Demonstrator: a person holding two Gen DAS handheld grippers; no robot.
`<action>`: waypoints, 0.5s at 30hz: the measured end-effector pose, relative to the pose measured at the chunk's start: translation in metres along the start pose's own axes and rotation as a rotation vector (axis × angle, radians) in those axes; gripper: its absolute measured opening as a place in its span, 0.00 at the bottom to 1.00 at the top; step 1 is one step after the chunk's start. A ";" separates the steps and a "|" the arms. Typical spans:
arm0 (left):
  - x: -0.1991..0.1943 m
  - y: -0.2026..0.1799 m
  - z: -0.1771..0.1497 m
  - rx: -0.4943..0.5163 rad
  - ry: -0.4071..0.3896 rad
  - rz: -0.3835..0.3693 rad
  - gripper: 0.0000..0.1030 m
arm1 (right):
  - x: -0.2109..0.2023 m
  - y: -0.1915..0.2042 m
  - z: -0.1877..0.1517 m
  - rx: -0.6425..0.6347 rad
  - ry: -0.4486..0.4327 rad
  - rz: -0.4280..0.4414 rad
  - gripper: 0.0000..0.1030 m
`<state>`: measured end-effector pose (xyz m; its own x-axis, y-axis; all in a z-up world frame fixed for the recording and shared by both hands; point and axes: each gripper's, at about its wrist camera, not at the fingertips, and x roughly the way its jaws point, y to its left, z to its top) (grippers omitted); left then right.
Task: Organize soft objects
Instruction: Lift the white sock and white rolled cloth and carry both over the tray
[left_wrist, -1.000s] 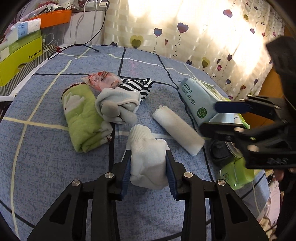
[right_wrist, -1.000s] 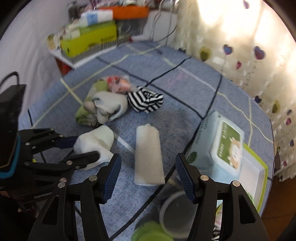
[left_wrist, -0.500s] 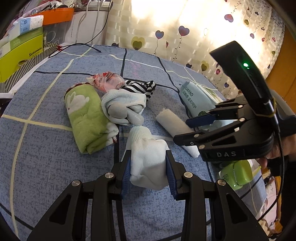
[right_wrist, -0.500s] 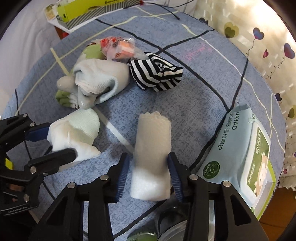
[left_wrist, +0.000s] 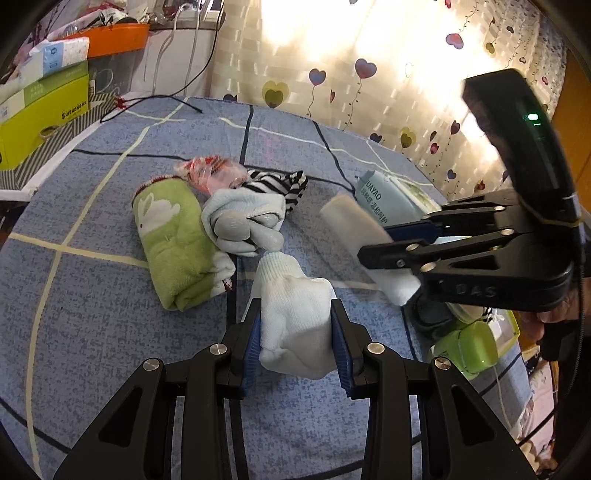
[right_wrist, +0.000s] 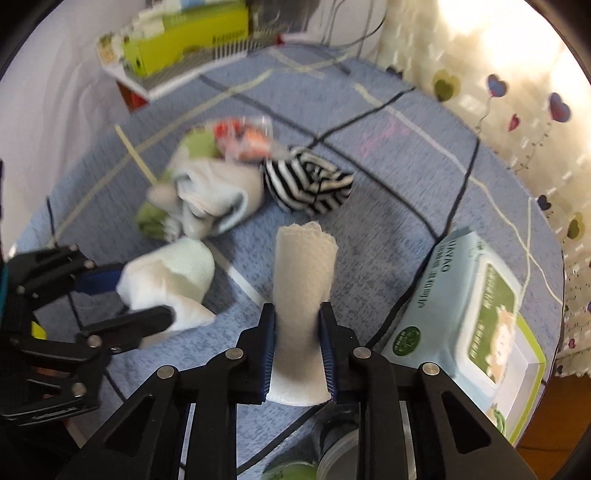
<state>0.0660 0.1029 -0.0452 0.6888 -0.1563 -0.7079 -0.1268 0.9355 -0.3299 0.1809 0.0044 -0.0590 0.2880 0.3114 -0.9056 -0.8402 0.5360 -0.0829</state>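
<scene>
1. Nearest the left wrist camera, the left claw (left_wrist: 295, 339) pinches a white sock (left_wrist: 293, 314) between its blue pads (left_wrist: 253, 347), both pads pressed into the fabric; the sock's cuff end points away from the claw and lies on the blue checked bedspread (left_wrist: 92, 314).
2. Close to the right wrist camera, the right claw (right_wrist: 297, 347) has just been closing on a rolled white cloth (right_wrist: 303, 288), and its pads (right_wrist: 267, 350) now press the roll's sides near its lower end. In the left wrist view the roll looks lifted clear of the bedspread at an angle.
3. Just beside the right claw, on its right, a pale blue wet-wipe pack (right_wrist: 469, 306) lies on the bedspread, overlapping a green-rimmed tray (right_wrist: 528, 373). A green lidded cup (left_wrist: 469, 350) sits below it in the left wrist view.
4. Beyond the white sock lies a bundled light blue and grey sock pair (left_wrist: 243, 221), touching a rolled green towel (left_wrist: 173, 240) printed with a white rabbit.
5. Behind that bundle sit a black-and-white striped sock ball (right_wrist: 310, 184) and a crinkled red-and-white plastic packet (left_wrist: 210, 173), the packet touching the towel's far end.
6. Farthest off, a yellow-green box (left_wrist: 40, 118) and an orange tray (left_wrist: 118, 37) stand on a side shelf, next to a curtain (left_wrist: 388, 74) with heart balloons.
</scene>
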 end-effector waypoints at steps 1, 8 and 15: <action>-0.004 -0.001 0.001 0.001 -0.010 0.000 0.35 | -0.006 -0.001 -0.002 0.012 -0.021 0.004 0.21; -0.029 -0.012 0.007 0.007 -0.076 0.005 0.35 | -0.058 0.007 -0.025 0.085 -0.197 0.061 0.21; -0.053 -0.029 0.009 0.018 -0.125 -0.001 0.35 | -0.096 0.009 -0.055 0.140 -0.312 0.068 0.21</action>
<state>0.0393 0.0871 0.0070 0.7725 -0.1172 -0.6241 -0.1140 0.9412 -0.3179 0.1201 -0.0639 0.0044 0.3783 0.5633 -0.7345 -0.7973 0.6015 0.0506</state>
